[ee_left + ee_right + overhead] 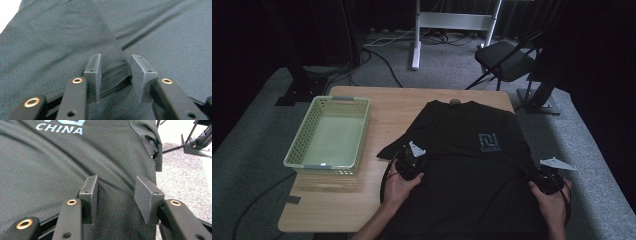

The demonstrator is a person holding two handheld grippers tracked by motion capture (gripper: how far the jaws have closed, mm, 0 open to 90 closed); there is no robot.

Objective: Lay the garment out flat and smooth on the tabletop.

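High view: black T-shirt (472,165) fills the table's centre and right, left gripper (409,164) low on its left edge, right gripper (546,181) at the right edge

Left gripper view: jaws parted around a folded sleeve edge (113,75), not pinching; it could slip out

Right gripper view: jaws wide open over flat cloth; closing here may grab only one layer

Two black handheld grippers: left gripper (410,161), right gripper (548,179). Pale grey three-cornered plate atop each. Thin black cable (384,181) trailing in a loop from the left one. Seen close in the gripper views: dark grey wedge-shaped pads (93,73), each with a small screw hole, mounted on black arms with brass-ringed rivets (72,202). Bare forearms, no sleeves visible.
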